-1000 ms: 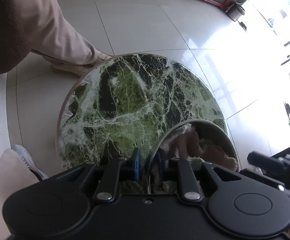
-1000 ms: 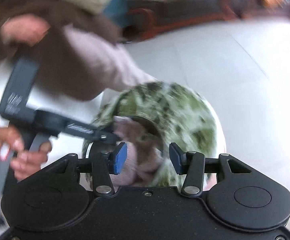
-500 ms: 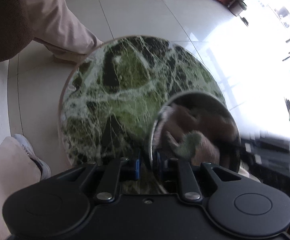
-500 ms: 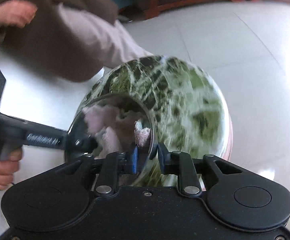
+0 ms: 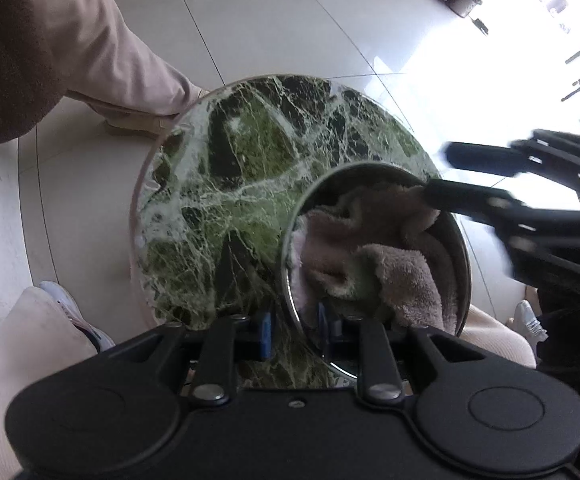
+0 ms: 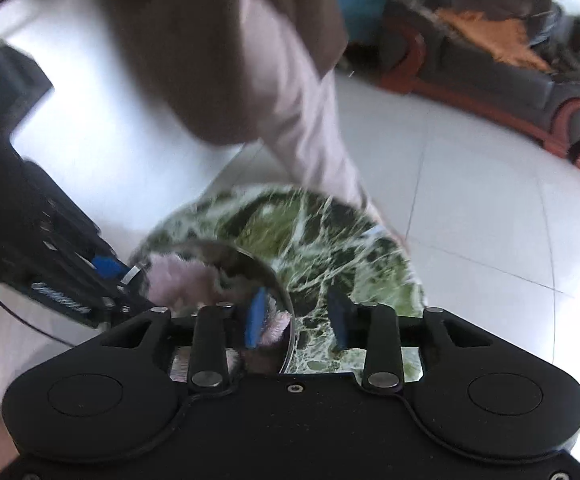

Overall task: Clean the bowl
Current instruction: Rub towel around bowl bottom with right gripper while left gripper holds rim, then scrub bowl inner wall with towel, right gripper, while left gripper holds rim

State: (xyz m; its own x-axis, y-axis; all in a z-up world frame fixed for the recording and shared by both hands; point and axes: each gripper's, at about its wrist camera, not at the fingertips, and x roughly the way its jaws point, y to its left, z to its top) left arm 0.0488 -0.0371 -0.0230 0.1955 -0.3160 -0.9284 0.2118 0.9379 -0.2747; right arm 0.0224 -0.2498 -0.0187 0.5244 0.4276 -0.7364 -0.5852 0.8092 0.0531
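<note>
Your left gripper (image 5: 293, 332) jaws clamp the bowl (image 5: 459, 240) rim, slowly opening; your right gripper (image 6: 295, 322) jaws are opening astride the rim, cloth (image 5: 369, 256) inside

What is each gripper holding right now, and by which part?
The left gripper clamps the shiny round metal bowl by its near rim. The right gripper, jaws opening astride the far rim, holds nothing; the pinkish fluffy cloth lies loose inside.

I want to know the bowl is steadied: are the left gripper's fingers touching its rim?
Touching. In the left wrist view the left gripper has its fingers either side of the bowl rim, pinching it.
</note>
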